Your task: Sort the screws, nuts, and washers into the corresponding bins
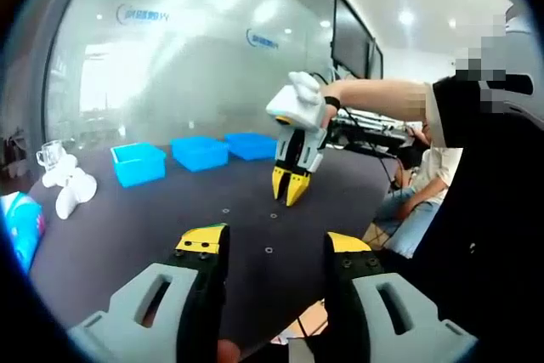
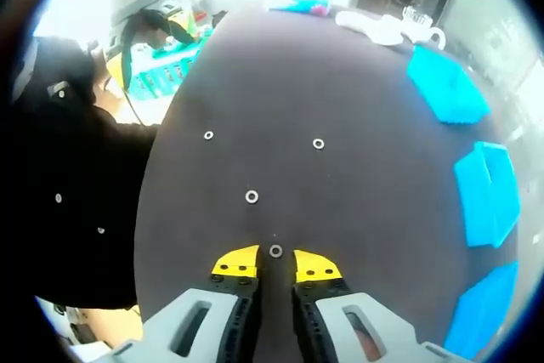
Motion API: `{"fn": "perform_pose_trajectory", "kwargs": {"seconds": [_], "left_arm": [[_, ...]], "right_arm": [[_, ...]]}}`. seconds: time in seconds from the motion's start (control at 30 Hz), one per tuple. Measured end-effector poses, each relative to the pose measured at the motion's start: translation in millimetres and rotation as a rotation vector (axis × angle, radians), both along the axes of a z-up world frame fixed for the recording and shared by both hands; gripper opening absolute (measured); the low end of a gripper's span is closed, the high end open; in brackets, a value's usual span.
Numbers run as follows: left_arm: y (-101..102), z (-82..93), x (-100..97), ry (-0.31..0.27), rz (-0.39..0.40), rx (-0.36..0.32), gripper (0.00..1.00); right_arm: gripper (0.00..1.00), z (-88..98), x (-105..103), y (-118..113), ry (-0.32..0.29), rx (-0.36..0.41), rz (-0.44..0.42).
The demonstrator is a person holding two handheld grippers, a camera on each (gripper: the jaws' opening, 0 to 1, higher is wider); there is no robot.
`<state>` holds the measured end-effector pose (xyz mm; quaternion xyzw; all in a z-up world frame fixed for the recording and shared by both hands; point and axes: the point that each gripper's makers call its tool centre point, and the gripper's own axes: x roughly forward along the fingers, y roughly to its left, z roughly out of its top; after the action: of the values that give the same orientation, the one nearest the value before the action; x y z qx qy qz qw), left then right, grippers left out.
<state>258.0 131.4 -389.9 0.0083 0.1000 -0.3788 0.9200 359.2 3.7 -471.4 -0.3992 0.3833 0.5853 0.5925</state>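
Right now the left tool [image 1: 276,248] hangs low over the near edge of the dark surface [image 1: 153,218], its yellow-tipped jaws spread wide apart with nothing between them. Across from it, the right tool [image 1: 291,186] points down at the surface, held in a person's hand [image 1: 316,108]; in the left gripper view its jaws look nearly together. In the right gripper view the right tool [image 2: 276,263] has its tips drawn close with a slim gap, and a small washer [image 2: 275,251] lies on the surface just ahead of that gap, not clamped. Three more small ring-shaped pieces [image 2: 252,196] lie scattered farther out. Three blue bins [image 1: 200,152] sit in a row along the far side, well apart from the loose pieces. A white toy [image 1: 70,186] lies near the left bin.
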Motion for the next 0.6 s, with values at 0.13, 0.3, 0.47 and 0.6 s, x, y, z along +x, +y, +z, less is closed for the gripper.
{"fn": "perform_pose_trajectory", "kwargs": {"seconds": [0.13,0.3,0.47,0.6], "left_arm": [[-0.6,-0.3,-0.6,0.001,0.0,-0.001,0.41],[-1.6,-1.2,-0.8,0.004,0.0,0.0,0.41],[-1.9,-0.9,-0.6,0.004,0.0,0.001,0.41],[-0.8,0.4,-0.1,-0.001,0.007,0.0,0.41]], "right_arm": [[0.09,0.0,-0.4,1.0,0.007,0.0,-0.001],[0.03,0.1,-2.2,2.1,0.009,0.0,0.004],[0.02,-0.4,-5.1,3.2,-0.003,-0.007,0.018],[0.02,1.9,-8.8,2.8,-0.004,0.002,0.018]]}}
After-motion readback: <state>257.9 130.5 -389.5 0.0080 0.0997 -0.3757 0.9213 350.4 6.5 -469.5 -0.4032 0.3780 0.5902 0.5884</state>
